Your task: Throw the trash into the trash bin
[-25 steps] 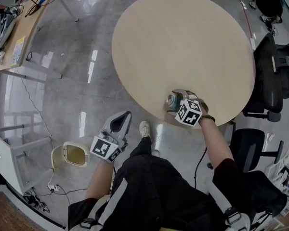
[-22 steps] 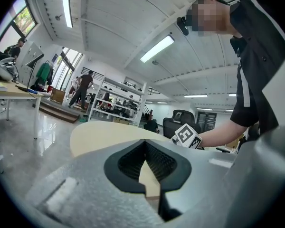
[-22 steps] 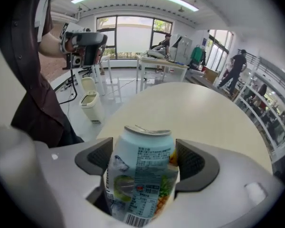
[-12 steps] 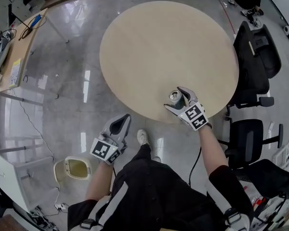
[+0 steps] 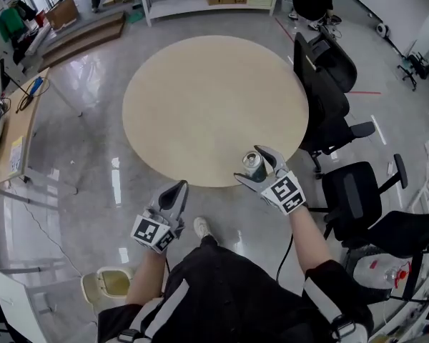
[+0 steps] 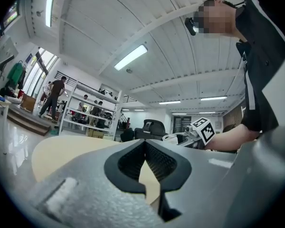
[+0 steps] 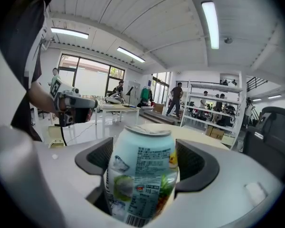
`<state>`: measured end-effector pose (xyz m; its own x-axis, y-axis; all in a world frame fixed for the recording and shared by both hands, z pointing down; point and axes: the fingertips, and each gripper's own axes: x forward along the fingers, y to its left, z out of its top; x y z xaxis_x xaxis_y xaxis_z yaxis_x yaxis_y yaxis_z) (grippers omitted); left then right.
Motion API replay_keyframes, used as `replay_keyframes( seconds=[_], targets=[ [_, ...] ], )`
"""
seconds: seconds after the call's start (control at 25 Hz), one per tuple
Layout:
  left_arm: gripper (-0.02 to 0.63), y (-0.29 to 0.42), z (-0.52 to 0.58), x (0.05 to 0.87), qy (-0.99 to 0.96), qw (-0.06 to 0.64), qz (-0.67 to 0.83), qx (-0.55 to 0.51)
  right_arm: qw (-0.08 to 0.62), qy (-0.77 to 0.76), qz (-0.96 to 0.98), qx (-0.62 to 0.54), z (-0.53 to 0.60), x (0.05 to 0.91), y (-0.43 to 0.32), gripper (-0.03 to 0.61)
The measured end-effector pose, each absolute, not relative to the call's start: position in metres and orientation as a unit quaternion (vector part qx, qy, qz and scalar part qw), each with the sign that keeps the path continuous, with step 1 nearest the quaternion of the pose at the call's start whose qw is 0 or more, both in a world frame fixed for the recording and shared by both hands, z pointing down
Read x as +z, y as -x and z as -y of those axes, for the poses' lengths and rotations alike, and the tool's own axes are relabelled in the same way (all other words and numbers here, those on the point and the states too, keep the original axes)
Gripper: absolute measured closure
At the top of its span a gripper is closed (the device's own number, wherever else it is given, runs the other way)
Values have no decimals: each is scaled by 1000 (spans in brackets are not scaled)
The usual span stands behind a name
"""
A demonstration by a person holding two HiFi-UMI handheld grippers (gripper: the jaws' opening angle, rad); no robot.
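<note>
Two grippers showed: the right gripper (image 5: 250,164) had its jaws clamped on a drink can (image 5: 254,163) by the round tabletop's (image 5: 200,98) near edge. The left gripper (image 5: 177,188) had its jaws closed on nothing, above the floor, with the trash bin (image 5: 88,286) nearby.

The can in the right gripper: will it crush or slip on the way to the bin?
Probably light and thin-walled: the can looks like a slim drink can, so a hard squeeze may dent it. Its glossy printed side could slip, though the right gripper holds it upright between ribbed pads.
</note>
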<state>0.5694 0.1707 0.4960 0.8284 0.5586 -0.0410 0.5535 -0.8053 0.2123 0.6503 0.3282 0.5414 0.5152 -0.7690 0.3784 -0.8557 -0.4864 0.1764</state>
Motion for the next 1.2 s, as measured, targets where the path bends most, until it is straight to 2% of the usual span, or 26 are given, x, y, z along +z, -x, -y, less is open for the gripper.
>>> replay_keyframes(
  seconds=[0.36,0.64,0.96,1.2],
  targets=[
    [614,-492,-202,471,-952,116,-283,-5,125,-860,491,61,-354,483,-542,166],
    [614,-441,-162,460,-973,97,-208,-12,115,-838,531,45,-337,473,-505,166],
    [614,-391,-102,438,-986,79,-142,-41,114,-806,581,21,-271,456,-481,166],
    [614,-322,-26,429,-995,65,-61,-53,102,-760,642,5,-181,443,-439,166]
  ],
)
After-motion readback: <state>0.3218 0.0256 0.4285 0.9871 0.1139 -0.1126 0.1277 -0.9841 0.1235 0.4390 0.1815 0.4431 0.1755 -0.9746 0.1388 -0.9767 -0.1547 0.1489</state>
